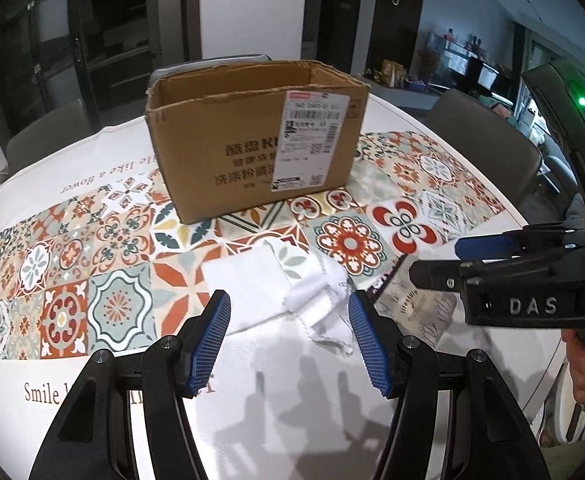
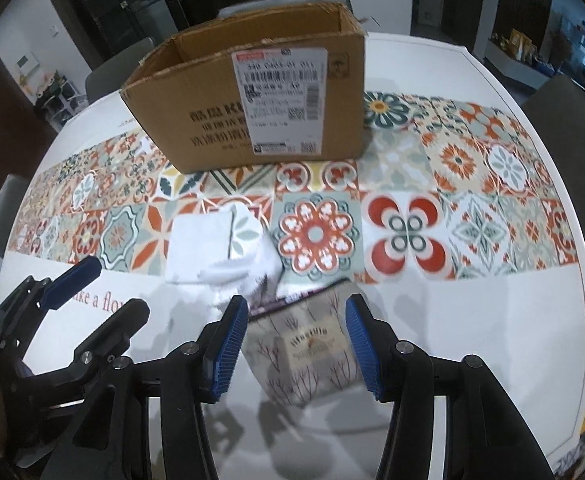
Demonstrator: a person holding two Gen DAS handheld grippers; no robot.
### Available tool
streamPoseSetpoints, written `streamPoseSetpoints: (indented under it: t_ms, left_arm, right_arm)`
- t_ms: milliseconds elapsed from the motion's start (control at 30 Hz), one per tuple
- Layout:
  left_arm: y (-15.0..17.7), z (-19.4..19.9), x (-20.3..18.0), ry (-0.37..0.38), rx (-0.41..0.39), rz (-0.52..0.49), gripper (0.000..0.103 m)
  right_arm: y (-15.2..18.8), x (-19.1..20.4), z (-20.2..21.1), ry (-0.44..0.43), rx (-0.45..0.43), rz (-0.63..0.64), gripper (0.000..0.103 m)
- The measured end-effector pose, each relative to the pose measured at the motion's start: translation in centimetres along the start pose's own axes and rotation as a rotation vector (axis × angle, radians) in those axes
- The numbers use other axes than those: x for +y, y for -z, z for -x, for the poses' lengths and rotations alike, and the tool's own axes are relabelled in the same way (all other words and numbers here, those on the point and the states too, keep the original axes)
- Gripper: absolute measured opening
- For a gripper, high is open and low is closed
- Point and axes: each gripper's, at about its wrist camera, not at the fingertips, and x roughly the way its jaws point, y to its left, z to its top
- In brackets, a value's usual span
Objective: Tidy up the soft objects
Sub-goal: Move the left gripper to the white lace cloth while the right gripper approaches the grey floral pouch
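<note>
A crumpled white cloth [image 1: 252,284] lies on the table in front of an open cardboard box [image 1: 220,148]. My left gripper [image 1: 290,340] hovers just above the cloth's near edge, open, its blue pads on either side of a frayed corner without touching it. To the cloth's right lies a beige pouch with a twig print [image 2: 304,356]. My right gripper [image 2: 295,344] stands over it, open, with the pouch between its pads and no visible press. The white cloth [image 2: 212,248], the box [image 2: 196,120] and the left gripper [image 2: 116,286] also show in the right wrist view.
The round white table [image 2: 472,320] carries a band of coloured tile pattern [image 2: 404,236] across its middle, and the box stands on the band's far side. Grey chairs [image 1: 488,140] ring the table. A person's hand [image 1: 584,372] holds the right gripper [image 1: 436,260].
</note>
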Motion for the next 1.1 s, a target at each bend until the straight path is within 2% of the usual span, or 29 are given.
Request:
streamPoseSetpoints:
  t_ms: [67, 233, 567, 667, 867, 933, 1100]
  left_arm:
    - [0.2, 0.1, -0.3, 0.001, -0.002, -0.015, 0.061]
    - [1.1, 0.2, -0.9, -0.003, -0.013, -0.065, 0.060]
    - [2.3, -0.1, -1.7, -0.013, -0.037, -0.177, 0.060]
    - [2.5, -0.3, -1.9, -0.017, -0.047, -0.205, 0.060]
    - [2.3, -0.9, -2.2, -0.041, -0.082, -0.228, 0.060]
    - [2.3, -1.4, -2.3, -0.048, -0.082, -0.230, 0.059]
    - [2.6, -2.6, -2.6, -0.044, -0.065, -0.266, 0.054]
  right_arm:
    - [0.6, -0.2, 0.0, 0.006, 0.011, -0.010, 0.064]
    - [2.3, -0.4, -0.1, 0.017, 0.059, -0.020, 0.064]
    - [5.3, -0.6, -1.2, -0.053, 0.142, -0.117, 0.064]
    - [5.8, -0.9, -1.2, -0.067, 0.133, -0.154, 0.064]
    - [6.1, -2.7, -0.5, -0.029, 0.039, -0.276, 0.064]
    - [6.1, -3.5, -0.2, -0.008, -0.004, -0.328, 0.064]
    - [6.0, -4.7, -0.9, 0.025, -0.030, -0.388, 0.064]
